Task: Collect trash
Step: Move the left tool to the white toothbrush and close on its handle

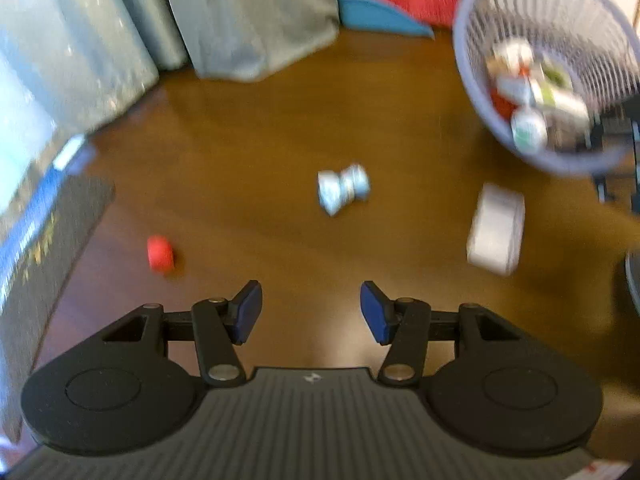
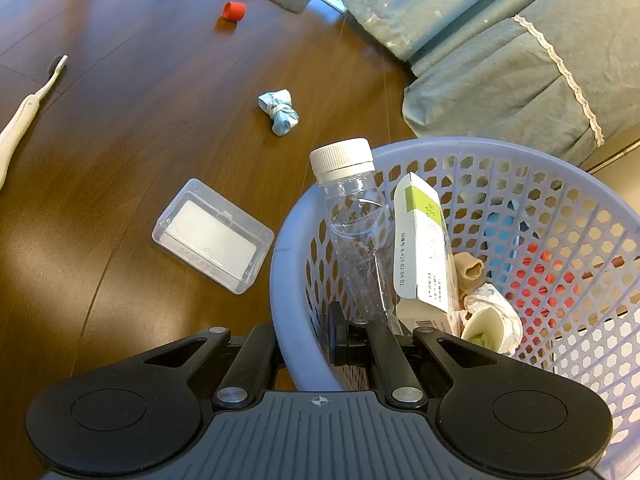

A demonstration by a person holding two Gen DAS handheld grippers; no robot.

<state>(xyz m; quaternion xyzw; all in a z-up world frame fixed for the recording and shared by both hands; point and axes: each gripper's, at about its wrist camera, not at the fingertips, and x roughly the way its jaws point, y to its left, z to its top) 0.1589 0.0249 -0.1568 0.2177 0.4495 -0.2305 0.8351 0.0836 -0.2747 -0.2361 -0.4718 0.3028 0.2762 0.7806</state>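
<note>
We see the left wrist view smeared by motion blur: the basket (image 1: pixel 548 68), the clear box (image 1: pixel 496 228), the blue bundle (image 1: pixel 342 190) and the red cap (image 1: pixel 160 253) all have soft, streaked outlines, while the near claw (image 1: pixel 311 312) stays fairly crisp. The right wrist view is sharp, down to print on the carton (image 2: pixel 424 248). Light is warm and moderately bright; broad pale sheen lies on the wooden floor (image 2: pixel 120 120) at the near left. Shadows are soft and short. Both views bend strongly at the edges, with dark corners.
</note>
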